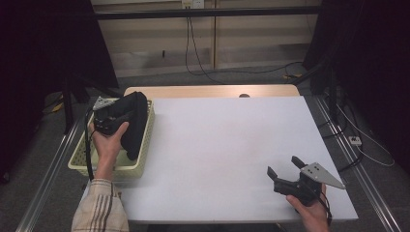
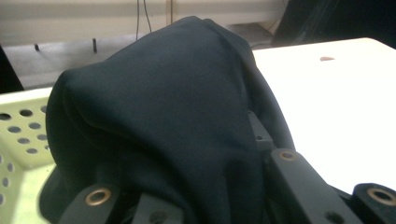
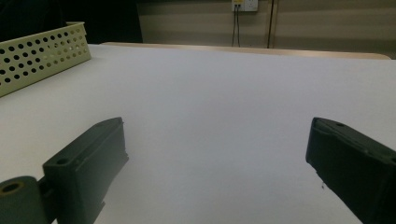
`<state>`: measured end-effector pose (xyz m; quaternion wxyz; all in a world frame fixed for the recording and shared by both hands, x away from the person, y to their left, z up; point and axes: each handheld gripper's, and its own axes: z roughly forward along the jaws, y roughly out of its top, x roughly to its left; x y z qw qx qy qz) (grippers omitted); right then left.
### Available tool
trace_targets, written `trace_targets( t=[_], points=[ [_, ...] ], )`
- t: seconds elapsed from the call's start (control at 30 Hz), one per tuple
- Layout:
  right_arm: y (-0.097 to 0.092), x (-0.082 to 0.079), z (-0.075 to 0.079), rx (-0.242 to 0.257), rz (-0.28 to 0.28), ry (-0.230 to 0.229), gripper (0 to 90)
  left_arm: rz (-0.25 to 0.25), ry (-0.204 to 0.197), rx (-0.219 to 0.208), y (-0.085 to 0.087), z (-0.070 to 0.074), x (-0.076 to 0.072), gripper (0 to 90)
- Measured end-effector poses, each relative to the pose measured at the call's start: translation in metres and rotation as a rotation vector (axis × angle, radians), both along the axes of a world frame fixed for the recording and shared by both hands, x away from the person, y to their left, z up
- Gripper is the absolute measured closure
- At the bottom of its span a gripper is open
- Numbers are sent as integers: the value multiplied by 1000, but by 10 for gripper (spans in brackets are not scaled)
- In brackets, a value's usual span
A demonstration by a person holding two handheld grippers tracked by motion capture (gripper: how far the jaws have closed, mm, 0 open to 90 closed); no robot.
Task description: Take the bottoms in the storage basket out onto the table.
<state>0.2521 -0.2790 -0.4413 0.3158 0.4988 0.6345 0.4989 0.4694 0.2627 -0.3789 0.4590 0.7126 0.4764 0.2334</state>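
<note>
A black cloth (image 1: 137, 118) hangs bunched over a pale yellow perforated basket (image 1: 80, 155) at the table's left edge, with its lower end inside the basket. My left gripper (image 1: 121, 117) is shut on the cloth just above the basket. In the left gripper view the black cloth (image 2: 177, 102) drapes over both jaws and hides their tips. My right gripper (image 1: 283, 165) rests low near the front right of the white table (image 1: 227, 140); it is open, and nothing lies between its fingers. In the right gripper view, the gripper (image 3: 217, 135) faces bare tabletop.
The basket's wall (image 3: 42, 56) stands at the far left of the right gripper view. A wooden strip (image 1: 212, 91) runs along the table's far edge. Cables (image 1: 360, 145) and metal rails lie on the floor to the right.
</note>
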Motion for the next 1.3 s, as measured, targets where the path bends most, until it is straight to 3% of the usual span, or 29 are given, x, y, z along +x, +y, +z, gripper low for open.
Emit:
trace_targets(
  t=[0.1,0.43,0.6,0.9,1.3],
  points=[
    [0,0,0,1,-1,-1,48,8,-24,17,-1,2,-3,756],
    [0,0,0,1,1,-2,48,33,-99,-19,1,7,-10,755],
    [-1,-1,1,0,0,-6,48,33,-138,-64,4,10,-14,755],
    [-1,-1,1,3,2,-8,48,49,-204,-84,5,19,-22,754],
    [0,-1,1,1,6,-11,49,61,-261,-109,7,29,-29,753]
  ],
)
